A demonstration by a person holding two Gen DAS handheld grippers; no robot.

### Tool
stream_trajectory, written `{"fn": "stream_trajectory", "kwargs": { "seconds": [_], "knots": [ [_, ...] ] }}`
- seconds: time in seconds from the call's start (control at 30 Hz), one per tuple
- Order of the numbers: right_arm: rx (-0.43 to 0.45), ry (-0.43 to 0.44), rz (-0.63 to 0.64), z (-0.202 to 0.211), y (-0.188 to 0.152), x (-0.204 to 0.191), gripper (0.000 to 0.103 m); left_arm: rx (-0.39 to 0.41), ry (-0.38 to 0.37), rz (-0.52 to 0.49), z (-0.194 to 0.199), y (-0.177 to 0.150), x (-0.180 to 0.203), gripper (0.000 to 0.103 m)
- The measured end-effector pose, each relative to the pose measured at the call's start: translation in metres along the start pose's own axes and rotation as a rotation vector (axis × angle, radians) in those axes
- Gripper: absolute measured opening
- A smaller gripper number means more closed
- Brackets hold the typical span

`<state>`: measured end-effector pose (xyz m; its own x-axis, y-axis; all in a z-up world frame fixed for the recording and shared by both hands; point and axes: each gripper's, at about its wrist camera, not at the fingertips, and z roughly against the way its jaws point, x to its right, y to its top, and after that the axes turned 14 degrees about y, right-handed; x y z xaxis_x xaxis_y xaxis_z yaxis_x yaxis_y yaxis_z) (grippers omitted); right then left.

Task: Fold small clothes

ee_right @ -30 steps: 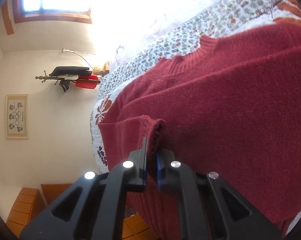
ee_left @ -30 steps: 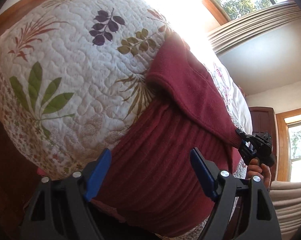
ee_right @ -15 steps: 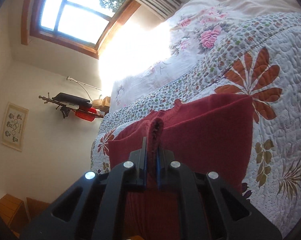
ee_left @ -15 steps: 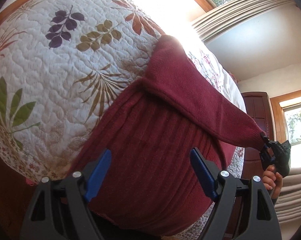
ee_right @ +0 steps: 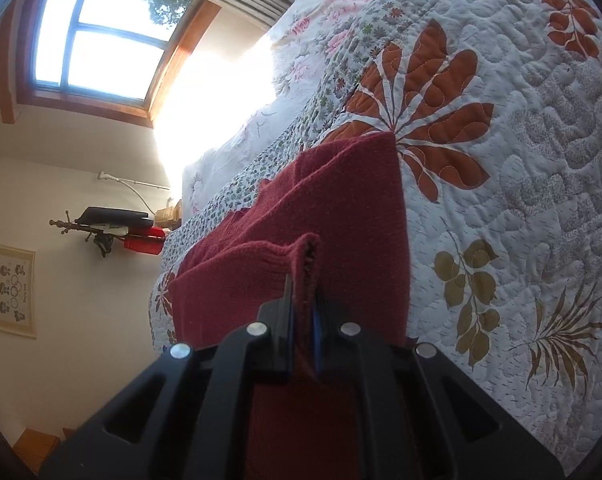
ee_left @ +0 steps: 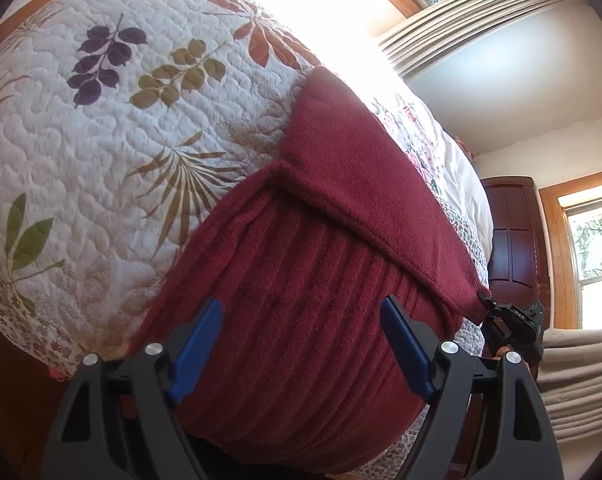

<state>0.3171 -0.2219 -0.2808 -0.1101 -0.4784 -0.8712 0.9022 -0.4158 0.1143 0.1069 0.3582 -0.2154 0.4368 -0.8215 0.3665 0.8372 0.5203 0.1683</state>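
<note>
Now the sleeve fold is in hand: the right tool (ee_right: 303, 304), nearest the lens at 6 o'clock, is clamped on the sweater (ee_left: 301, 312) cuff (ee_right: 307, 258). Beyond, the sweater lies on the quilted bed (ee_left: 121, 120). Next, I judge, lay the sleeve across the body. The left tool (ee_left: 301, 344) hovers wide open, empty.

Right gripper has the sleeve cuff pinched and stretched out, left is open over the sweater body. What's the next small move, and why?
Probably carry the right gripper inward and lay the cuff across the sweater body: the sleeve hangs taut off the quilt edge, unfolded, while the left gripper waits open.
</note>
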Motion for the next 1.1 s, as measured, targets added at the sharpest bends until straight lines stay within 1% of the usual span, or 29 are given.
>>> {"fn": "stream_trajectory", "kwargs": {
  "seconds": [0.07,0.1,0.13,0.17,0.23,0.3,0.33,0.37,0.4,0.47,0.5,0.53,0.6,0.63,0.67,0.7,0.77,0.8,0.87,0.93,0.97,1.0,1.03,1.07,1.1],
  "knots": [
    [-0.009,-0.008,-0.006,-0.003,-0.002,0.006,0.006,0.001,-0.002,-0.007,-0.002,0.002,0.004,0.081],
    [-0.028,-0.014,-0.010,-0.007,-0.002,0.010,0.006,0.002,-0.002,-0.013,-0.003,0.003,0.006,0.081],
    [-0.042,-0.032,-0.017,-0.009,-0.003,0.017,0.006,0.002,-0.003,-0.022,-0.004,0.004,0.010,0.081],
    [-0.037,-0.052,-0.019,-0.008,-0.004,0.022,0.008,0.001,-0.008,-0.035,-0.005,0.007,0.016,0.081],
    [0.011,-0.071,-0.020,0.004,-0.004,0.023,0.008,0.012,-0.030,-0.080,-0.006,0.015,0.034,0.081],
    [0.075,-0.113,0.015,0.022,-0.006,0.013,0.008,0.043,-0.061,-0.136,-0.008,0.027,0.055,0.081],
    [0.094,-0.113,0.032,0.029,-0.008,0.008,0.008,0.060,-0.075,-0.158,-0.012,0.034,0.064,0.081],
    [0.097,-0.096,0.043,0.032,-0.011,0.002,0.008,0.070,-0.079,-0.170,-0.017,0.041,0.071,0.081],
    [0.086,-0.083,0.058,0.031,-0.014,-0.003,0.008,0.073,-0.084,-0.172,-0.024,0.049,0.076,0.081],
    [0.032,-0.074,0.095,0.018,-0.021,-0.011,0.008,0.060,-0.104,-0.170,-0.042,0.064,0.083,0.081],
    [0.003,-0.070,0.097,0.010,-0.025,-0.011,0.008,0.050,-0.101,-0.174,-0.051,0.070,0.087,0.081],
    [-0.023,-0.072,0.098,0.001,-0.027,-0.010,0.008,0.044,-0.091,-0.181,-0.060,0.076,0.089,0.081],
    [-0.067,-0.111,0.116,-0.014,-0.033,-0.004,0.008,0.026,-0.046,-0.190,-0.079,0.085,0.090,0.081],
    [-0.075,-0.125,0.108,-0.018,-0.034,0.001,0.006,0.011,-0.028,-0.183,-0.086,0.088,0.088,0.081],
    [-0.076,-0.121,0.090,-0.018,-0.033,0.008,0.000,-0.005,-0.021,-0.174,-0.093,0.090,0.084,0.081],
    [-0.069,-0.115,0.067,-0.015,-0.033,0.015,0.000,-0.015,-0.026,-0.165,-0.096,0.091,0.080,0.081],
    [-0.048,-0.094,0.048,-0.003,-0.033,0.017,0.000,-0.012,-0.028,-0.143,-0.089,0.090,0.074,0.081],
    [-0.041,-0.080,0.055,0.005,-0.033,0.014,0.008,0.001,-0.028,-0.136,-0.079,0.088,0.071,0.081],
    [-0.047,-0.050,0.080,0.019,-0.037,0.009,0.009,0.033,-0.030,-0.142,-0.055,0.079,0.063,0.081],
    [-0.062,-0.036,0.103,0.033,-0.044,0.006,0.009,0.065,-0.010,-0.158,-0.032,0.069,0.052,0.083],
    [-0.072,-0.035,0.118,0.040,-0.048,0.007,0.012,0.075,0.001,-0.159,-0.019,0.061,0.043,0.084],
    [-0.084,-0.032,0.132,0.046,-0.055,0.007,0.021,0.085,0.010,-0.158,-0.008,0.051,0.033,0.087],
    [-0.096,-0.030,0.144,0.051,-0.063,0.009,0.026,0.096,0.023,-0.165,0.003,0.040,0.023,0.089],
    [-0.107,-0.028,0.155,0.055,-0.073,0.011,0.033,0.106,0.048,-0.191,0.012,0.027,0.014,0.090],
    [-0.119,-0.026,0.165,0.059,-0.084,0.014,0.035,0.114,0.083,-0.232,0.019,0.013,0.006,0.090]
  ]
}}
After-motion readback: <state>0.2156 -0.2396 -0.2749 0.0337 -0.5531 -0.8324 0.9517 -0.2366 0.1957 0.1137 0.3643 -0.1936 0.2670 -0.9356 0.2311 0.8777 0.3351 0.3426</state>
